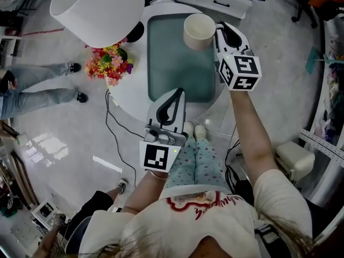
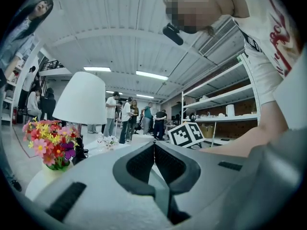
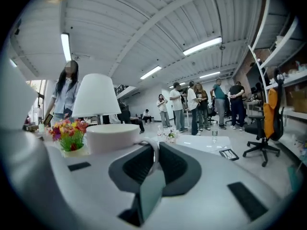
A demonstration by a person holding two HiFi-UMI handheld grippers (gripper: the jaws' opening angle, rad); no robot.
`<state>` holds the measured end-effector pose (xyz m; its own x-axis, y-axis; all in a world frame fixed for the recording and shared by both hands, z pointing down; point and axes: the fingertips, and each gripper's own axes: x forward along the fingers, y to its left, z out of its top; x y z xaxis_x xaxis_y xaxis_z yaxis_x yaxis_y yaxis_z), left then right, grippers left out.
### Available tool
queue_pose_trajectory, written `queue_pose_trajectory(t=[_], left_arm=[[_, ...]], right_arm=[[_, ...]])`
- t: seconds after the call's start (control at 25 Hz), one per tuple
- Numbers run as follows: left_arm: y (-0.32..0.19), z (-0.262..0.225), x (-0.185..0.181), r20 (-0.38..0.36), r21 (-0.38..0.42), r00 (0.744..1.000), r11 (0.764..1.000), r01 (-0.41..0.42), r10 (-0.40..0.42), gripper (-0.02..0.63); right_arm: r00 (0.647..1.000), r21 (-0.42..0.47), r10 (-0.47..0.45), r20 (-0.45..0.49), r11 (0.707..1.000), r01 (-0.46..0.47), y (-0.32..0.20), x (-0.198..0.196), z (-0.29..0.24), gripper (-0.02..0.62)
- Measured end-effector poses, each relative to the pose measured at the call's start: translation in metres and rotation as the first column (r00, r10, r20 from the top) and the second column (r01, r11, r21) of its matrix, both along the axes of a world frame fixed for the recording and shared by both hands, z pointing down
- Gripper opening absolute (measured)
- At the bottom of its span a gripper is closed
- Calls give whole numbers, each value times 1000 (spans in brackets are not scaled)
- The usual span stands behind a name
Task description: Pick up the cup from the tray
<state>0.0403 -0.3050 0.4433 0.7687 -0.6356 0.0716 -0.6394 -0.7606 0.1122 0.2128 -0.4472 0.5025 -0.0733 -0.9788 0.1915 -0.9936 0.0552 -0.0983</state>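
Cream ceramic cup hangs over the far corner of the grey-green tray on the white round bench, with the right tongs at its side and that forearm stretched out.

Left gripper view: left tongs pressed together, empty, level.

Right gripper view: the right tongs pinch only the thin handle. A rolling wrist could swing the cup loose, I reckon.

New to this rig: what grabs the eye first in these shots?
The cream cup stands out first, gripped by its handle in the right tongs at the far end of the teal tray. Left of the tray sit a big white lampshade and a bright bunch of flowers. The left tongs are closed and empty at the tray's near edge.
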Motion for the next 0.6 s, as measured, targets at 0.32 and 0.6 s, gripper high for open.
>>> queue_pose_trajectory(t=[0.32, 0.6], left_arm=[[-1, -44, 1, -6, 67, 1000, 998, 7, -7, 14], [12, -86, -2, -39, 112, 999, 994, 15, -10, 14]], right_arm=[[1000, 32, 14, 16, 999, -15, 61, -15, -79, 49], [1000, 54, 24, 2, 998, -24, 122, -31, -142, 49]])
